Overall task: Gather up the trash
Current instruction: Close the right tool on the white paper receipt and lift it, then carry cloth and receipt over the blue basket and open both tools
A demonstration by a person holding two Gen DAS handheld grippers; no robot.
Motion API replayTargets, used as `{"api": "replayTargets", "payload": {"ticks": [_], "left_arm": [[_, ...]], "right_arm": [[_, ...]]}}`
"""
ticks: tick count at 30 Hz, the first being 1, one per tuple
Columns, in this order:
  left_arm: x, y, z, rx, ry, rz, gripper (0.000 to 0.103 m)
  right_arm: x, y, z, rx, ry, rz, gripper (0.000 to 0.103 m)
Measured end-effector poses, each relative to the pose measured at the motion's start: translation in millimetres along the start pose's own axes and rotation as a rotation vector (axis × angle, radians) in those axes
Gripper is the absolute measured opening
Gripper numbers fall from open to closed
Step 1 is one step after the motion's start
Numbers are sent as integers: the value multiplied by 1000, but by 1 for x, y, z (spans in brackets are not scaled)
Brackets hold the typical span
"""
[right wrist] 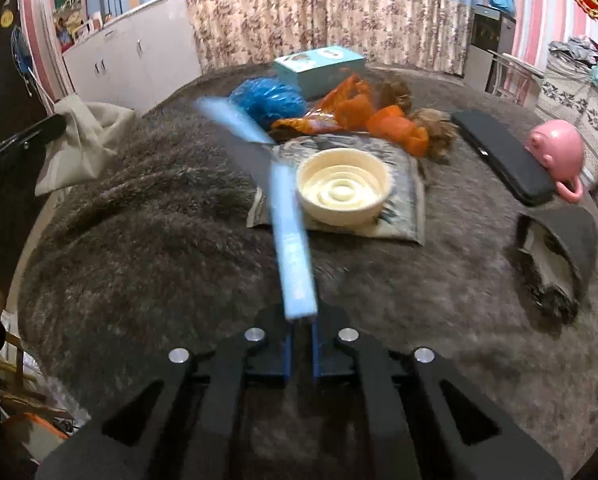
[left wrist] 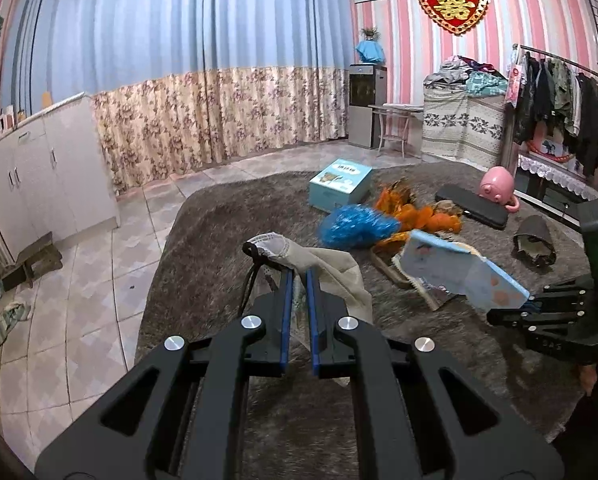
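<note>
Where lifted off the blanket (left wrist: 227, 224), gripped tight: a beige cloth bag (left wrist: 323, 264) between the clenched jaws of the left gripper (left wrist: 299, 276), with cloth falling on both sides of the fingers and a black cord hanging just left of them. To the left of these jaws, the rounded edge of the blanket, then open tiled floor (left wrist: 99, 280) up to a white cabinet (left wrist: 51, 184).

Right gripper (right wrist: 301, 332) also clenched, grasping one end of a flattened light-blue carton (right wrist: 295, 256); carton blurred, sticking up and forward from the jaws. Ahead of these jaws, near the carton's far part, a cream bowl (right wrist: 343, 188) on a printed packet (right wrist: 399, 220). Beyond that, close together: a blue plastic bag (right wrist: 267, 100), orange wrappers (right wrist: 379, 120) and a light-blue box (right wrist: 319, 64). To the right of the jaws, a black case (right wrist: 503, 160), a pink mug (right wrist: 555, 152) and a dark torn piece (right wrist: 555, 256), well apart from the carton. Left of the jaws and below them, only bare grey fur.

Around the room: blue and floral curtains (left wrist: 179, 80), pink striped wall, a clothes rack (left wrist: 559, 92) far right.
</note>
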State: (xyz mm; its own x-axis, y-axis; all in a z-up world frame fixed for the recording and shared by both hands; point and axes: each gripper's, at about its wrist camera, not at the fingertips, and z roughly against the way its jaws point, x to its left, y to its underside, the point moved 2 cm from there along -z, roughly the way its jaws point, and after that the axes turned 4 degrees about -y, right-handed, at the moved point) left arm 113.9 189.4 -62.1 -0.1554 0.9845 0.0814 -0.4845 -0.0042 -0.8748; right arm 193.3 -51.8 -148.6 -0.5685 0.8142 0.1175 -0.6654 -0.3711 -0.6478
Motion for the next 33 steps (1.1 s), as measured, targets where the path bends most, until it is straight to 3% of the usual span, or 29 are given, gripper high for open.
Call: {"api": "replayTargets", "payload": {"ticks": [8, 16, 23, 33], "left_arm": [[-23, -15, 22, -36, 30, -13, 6], [-74, -37, 37, -80, 127, -22, 6], [-165, -48, 52, -115, 276, -101, 6], [-313, -51, 64, -138, 492, -194, 6]], "right_arm": [[-26, 10, 50, -87, 11, -57, 5], [-74, 27, 137, -223, 123, -141, 4], [-138, 61, 217, -308, 270, -256, 4], [-232, 127, 303, -337, 549, -414, 4]]}}
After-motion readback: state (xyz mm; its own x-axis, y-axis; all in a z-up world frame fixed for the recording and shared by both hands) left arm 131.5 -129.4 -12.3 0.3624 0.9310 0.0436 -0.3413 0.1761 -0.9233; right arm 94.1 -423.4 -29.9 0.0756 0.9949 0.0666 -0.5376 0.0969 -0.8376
